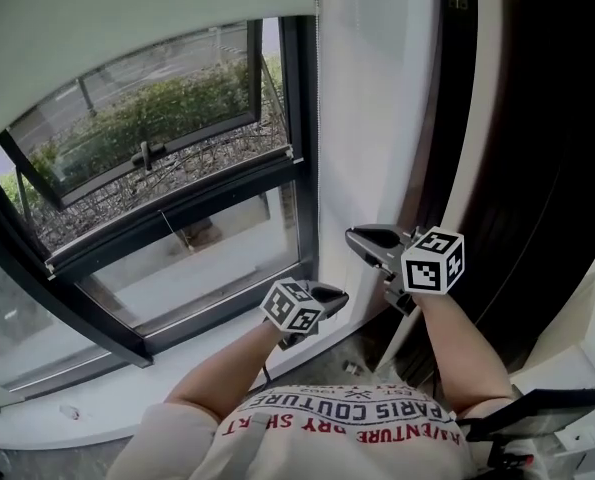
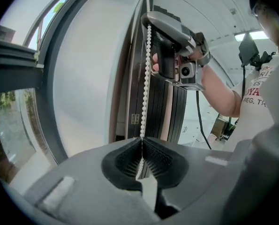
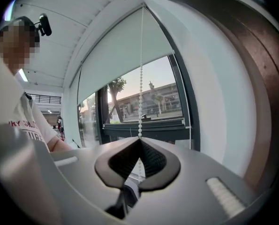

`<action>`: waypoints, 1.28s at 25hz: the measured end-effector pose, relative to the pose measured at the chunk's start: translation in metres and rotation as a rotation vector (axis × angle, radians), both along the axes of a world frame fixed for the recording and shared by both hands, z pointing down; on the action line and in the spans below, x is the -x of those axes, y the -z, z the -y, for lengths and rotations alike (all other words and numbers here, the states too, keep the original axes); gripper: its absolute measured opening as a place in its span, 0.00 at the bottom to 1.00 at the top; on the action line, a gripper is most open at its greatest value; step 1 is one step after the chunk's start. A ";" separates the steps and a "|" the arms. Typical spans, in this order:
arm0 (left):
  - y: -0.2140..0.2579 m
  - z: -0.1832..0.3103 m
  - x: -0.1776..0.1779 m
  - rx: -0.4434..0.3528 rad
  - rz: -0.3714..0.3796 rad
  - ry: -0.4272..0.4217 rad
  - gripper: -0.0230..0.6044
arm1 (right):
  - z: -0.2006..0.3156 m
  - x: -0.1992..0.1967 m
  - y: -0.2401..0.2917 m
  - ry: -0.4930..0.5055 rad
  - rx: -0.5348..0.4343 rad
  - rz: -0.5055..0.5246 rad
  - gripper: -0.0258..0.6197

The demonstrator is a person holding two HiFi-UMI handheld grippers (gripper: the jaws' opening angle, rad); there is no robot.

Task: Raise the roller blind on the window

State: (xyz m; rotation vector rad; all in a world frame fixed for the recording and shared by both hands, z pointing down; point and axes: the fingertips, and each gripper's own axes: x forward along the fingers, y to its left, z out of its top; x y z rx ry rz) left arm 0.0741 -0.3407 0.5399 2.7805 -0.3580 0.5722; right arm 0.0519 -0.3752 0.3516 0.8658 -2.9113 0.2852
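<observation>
The pale roller blind (image 1: 127,18) covers only the top of the window, and its lower edge (image 3: 125,69) hangs above the glass. A white bead chain (image 1: 317,118) drops along the window's right side. My right gripper (image 1: 351,235) is shut on the chain (image 3: 140,93), which enters its jaws (image 3: 139,139) from above. Lower down, my left gripper (image 1: 341,294) is shut on the same chain (image 2: 146,78), pinched at its tips (image 2: 142,142). In the left gripper view the right gripper (image 2: 151,20) sits higher on the chain, with the beads taut between the two.
A dark window frame (image 1: 302,148) with a small hinged pane and its handle (image 1: 147,154) lies to the left. A white sill (image 1: 157,398) runs below. A white wall strip (image 1: 377,88) and a dark brown panel (image 1: 537,168) stand to the right.
</observation>
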 end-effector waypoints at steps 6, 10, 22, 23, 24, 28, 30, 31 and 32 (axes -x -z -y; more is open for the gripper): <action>-0.062 -0.010 0.018 0.078 0.086 0.042 0.06 | -0.010 0.011 -0.065 0.000 0.056 -0.103 0.05; -0.088 -0.017 0.030 0.103 0.148 0.057 0.06 | -0.016 0.018 -0.094 0.017 0.109 -0.109 0.05; -0.062 0.000 0.049 0.009 0.075 0.140 0.15 | -0.009 0.010 -0.099 -0.011 0.122 -0.094 0.05; -0.050 0.006 0.053 -0.012 0.058 0.154 0.16 | -0.008 0.009 -0.098 -0.013 0.120 -0.094 0.05; -0.037 0.013 0.057 -0.032 0.040 0.163 0.16 | -0.007 0.009 -0.098 -0.014 0.117 -0.094 0.05; 0.029 0.033 0.064 -0.048 -0.100 0.204 0.16 | -0.008 0.010 -0.098 -0.011 0.116 -0.096 0.05; 0.069 0.038 0.063 -0.052 -0.185 0.220 0.16 | -0.009 0.011 -0.099 -0.008 0.120 -0.092 0.05; 0.089 0.039 0.061 -0.066 -0.215 0.218 0.16 | -0.009 0.012 -0.099 -0.006 0.120 -0.090 0.05; 0.108 0.039 0.057 -0.083 -0.237 0.209 0.16 | -0.010 0.012 -0.098 -0.004 0.120 -0.088 0.05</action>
